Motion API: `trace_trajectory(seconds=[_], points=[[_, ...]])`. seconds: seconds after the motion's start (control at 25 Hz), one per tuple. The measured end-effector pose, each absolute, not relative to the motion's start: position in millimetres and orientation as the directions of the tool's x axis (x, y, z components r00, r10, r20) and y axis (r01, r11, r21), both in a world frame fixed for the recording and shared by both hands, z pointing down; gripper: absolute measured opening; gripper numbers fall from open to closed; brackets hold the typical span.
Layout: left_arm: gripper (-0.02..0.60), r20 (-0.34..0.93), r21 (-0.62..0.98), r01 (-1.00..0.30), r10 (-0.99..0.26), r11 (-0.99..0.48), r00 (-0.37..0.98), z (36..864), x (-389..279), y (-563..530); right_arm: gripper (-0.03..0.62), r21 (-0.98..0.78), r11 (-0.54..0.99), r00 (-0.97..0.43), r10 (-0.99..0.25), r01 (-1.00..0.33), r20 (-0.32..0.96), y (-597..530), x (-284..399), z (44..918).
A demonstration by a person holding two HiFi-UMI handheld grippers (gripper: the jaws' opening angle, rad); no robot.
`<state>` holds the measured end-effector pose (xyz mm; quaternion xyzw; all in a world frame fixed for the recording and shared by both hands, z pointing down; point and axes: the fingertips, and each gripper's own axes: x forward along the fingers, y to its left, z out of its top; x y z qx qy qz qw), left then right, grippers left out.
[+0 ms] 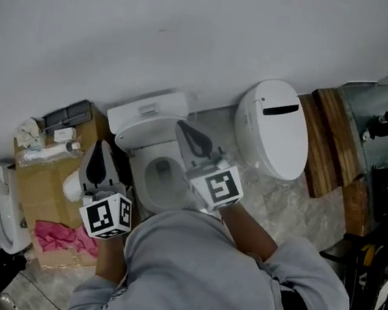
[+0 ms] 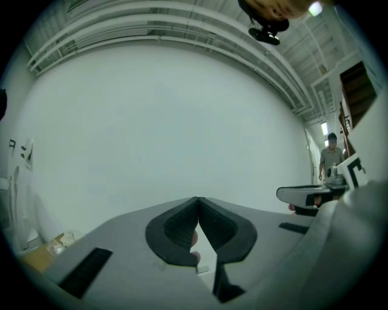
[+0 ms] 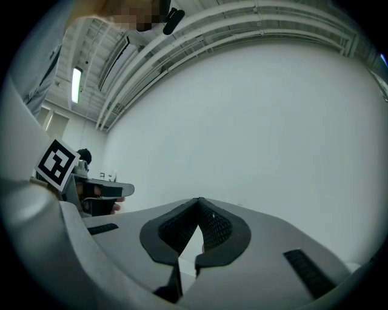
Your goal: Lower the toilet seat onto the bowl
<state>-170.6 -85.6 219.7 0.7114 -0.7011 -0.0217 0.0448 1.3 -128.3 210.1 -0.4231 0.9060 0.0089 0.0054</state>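
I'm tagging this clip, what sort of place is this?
Likely a warehouse or test space, not a bathroom: an open toilet and a lidded toilet stand beside a cardboard box.

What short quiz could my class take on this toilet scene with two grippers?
1. True or false: the left gripper and the right gripper are both shut and empty.
2. What lies on the cardboard at the person's left? A pink cloth; B bucket; C brush.
3. Fill in: the toilet at the right has its lid ____.
Key: 1 true; 2 A; 3 closed.
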Motion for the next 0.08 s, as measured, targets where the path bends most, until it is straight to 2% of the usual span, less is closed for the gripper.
trace_trajectory(seconds=[0.08], points=[[0.0, 0.032, 0.097, -0.995, -0.999, -0.015, 0.019, 221.0, -171.0, -86.4, -0.002, 0.012, 0.638, -0.638, -0.77, -0.77, -0.016, -128.4, 1.1, 211.3]])
